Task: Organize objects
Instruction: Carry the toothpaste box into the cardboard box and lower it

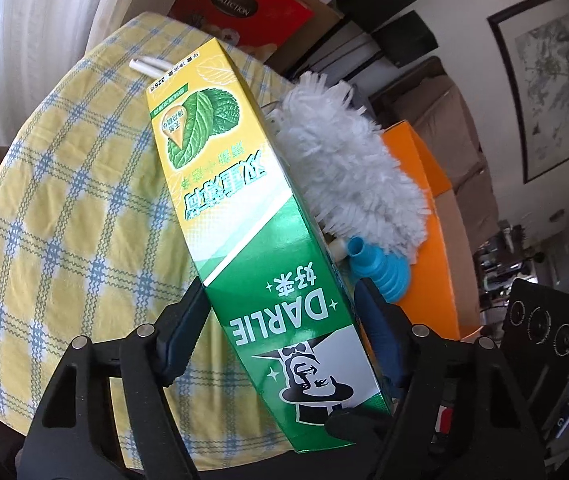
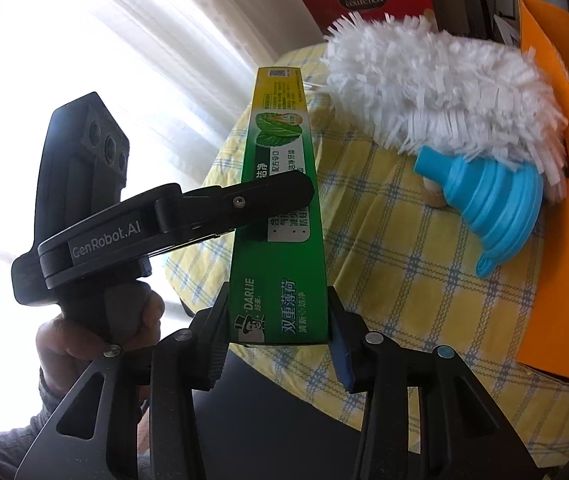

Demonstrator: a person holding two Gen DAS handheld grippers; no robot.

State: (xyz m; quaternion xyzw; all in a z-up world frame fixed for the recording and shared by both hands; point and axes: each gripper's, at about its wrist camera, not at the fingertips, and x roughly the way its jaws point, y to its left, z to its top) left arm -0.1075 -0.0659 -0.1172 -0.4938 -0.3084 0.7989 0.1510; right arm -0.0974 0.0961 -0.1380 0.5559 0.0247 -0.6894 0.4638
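1. Toothpaste box [image 1: 252,184]: long green and yellow carton, held up off the tabletop [image 1: 64,200], slanting above the checked cloth. White fluffy duster [image 1: 348,152], blue folding funnel [image 1: 372,268] and orange box [image 1: 424,200] just beside it on the right.
2. Left tongs [image 1: 280,296]: roughly two thirds open, spanning the carton's broad face. Pads against both long edges, near the printed brand name. Taken as a grip, though how hard the pads press is not readable.
3. Right tongs [image 2: 278,304]: narrower, closed across the carton's near end, one pad on each side. Carton standing up and away from them.
4. Handling estimate: light, thin card, stiff along its length but hollow around the tube, so easily dented by a hard squeeze. Glossy print, likely slippery under the pads.
5. Best hold: across the long edges, where the folds add stiffness, close to mid-length for balance. An end grip alone likely to let it swing.
6. Caution: only one pair of tongs to release at a time.
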